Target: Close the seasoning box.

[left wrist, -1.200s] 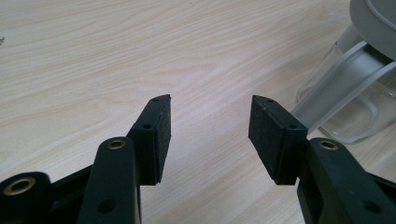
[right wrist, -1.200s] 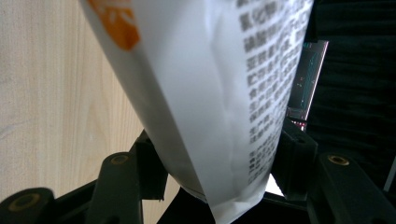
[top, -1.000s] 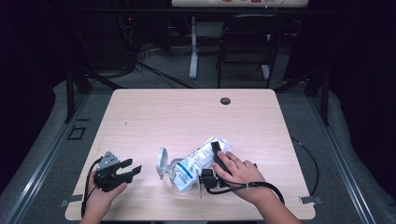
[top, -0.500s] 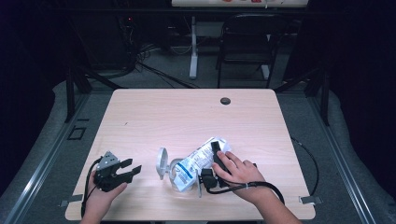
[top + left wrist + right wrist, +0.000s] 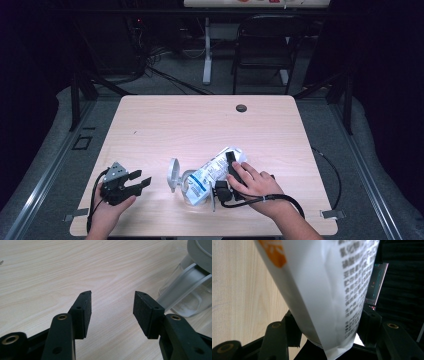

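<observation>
A white printed bag (image 5: 212, 167) lies tilted over the mouth of a clear plastic container (image 5: 186, 186) near the table's front edge. The container's grey lid (image 5: 173, 173) is flipped open to the left. My right gripper (image 5: 231, 161) is shut on the bag, and a hand covers its body. In the right gripper view the bag (image 5: 324, 285) fills the gap between the jaws of the right gripper (image 5: 329, 326), which press on both its sides. My left gripper (image 5: 142, 181) rests open at the front left. In its own view the left gripper (image 5: 112, 305) holds nothing, with the container (image 5: 192, 290) off to the right.
The wooden table (image 5: 200, 125) has a dark round grommet (image 5: 241, 108) near its far edge. A black cable (image 5: 330, 170) trails off the right side. A chair (image 5: 265, 45) and desk legs stand behind the table in the dark.
</observation>
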